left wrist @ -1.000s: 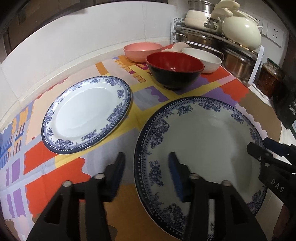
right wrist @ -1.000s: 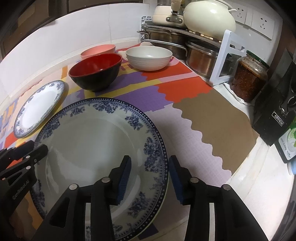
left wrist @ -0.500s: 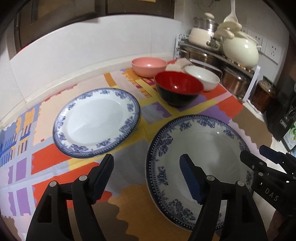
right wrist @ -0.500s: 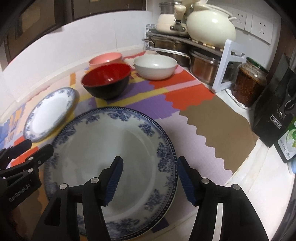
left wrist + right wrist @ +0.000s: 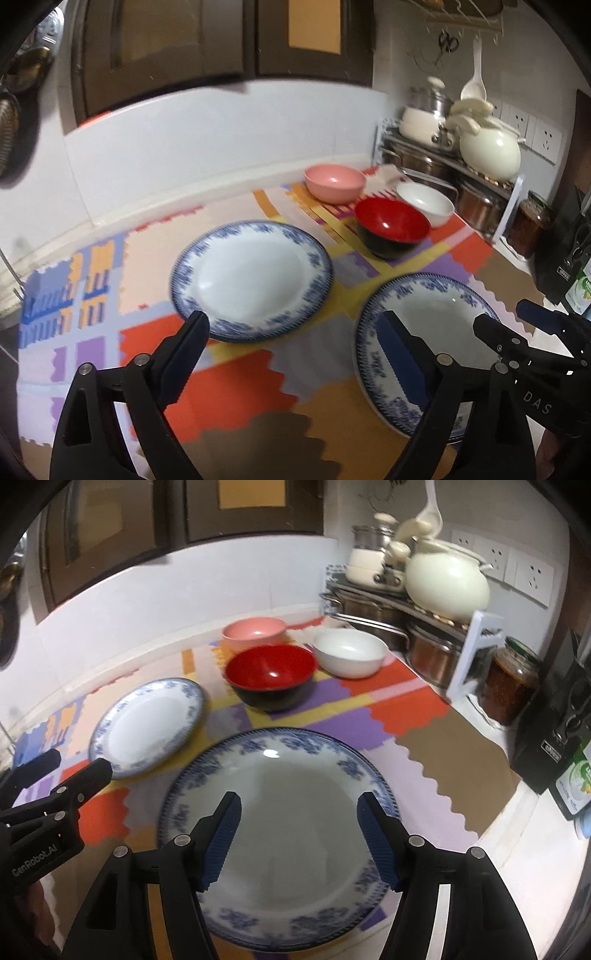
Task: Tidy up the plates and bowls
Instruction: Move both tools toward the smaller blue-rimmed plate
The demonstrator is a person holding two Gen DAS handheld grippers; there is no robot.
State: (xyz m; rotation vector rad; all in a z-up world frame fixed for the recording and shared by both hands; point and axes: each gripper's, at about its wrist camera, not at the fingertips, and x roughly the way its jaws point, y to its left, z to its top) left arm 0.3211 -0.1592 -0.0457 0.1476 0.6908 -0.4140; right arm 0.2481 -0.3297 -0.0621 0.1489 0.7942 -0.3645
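Two blue-rimmed white plates lie on the colourful mat: a large one [image 5: 280, 794] near the front and a smaller one [image 5: 255, 273] to its left, also in the right wrist view [image 5: 147, 723]. Behind them stand a red-and-black bowl [image 5: 391, 225], a pink bowl [image 5: 334, 182] and a white bowl [image 5: 424, 197]. My left gripper [image 5: 295, 328] is open and empty, raised above the mat between the plates. My right gripper [image 5: 299, 812] is open and empty, raised over the large plate [image 5: 432, 332].
A metal rack [image 5: 399, 609] with pots and a cream kettle [image 5: 447, 579] stands at the back right. A jar [image 5: 511, 686] and a black appliance [image 5: 554, 731] sit along the right. A white wall runs behind the counter.
Both grippers have opened wider and pulled back and up from the large plate, which stays lying on the mat. The view now takes in the wall and cabinets.
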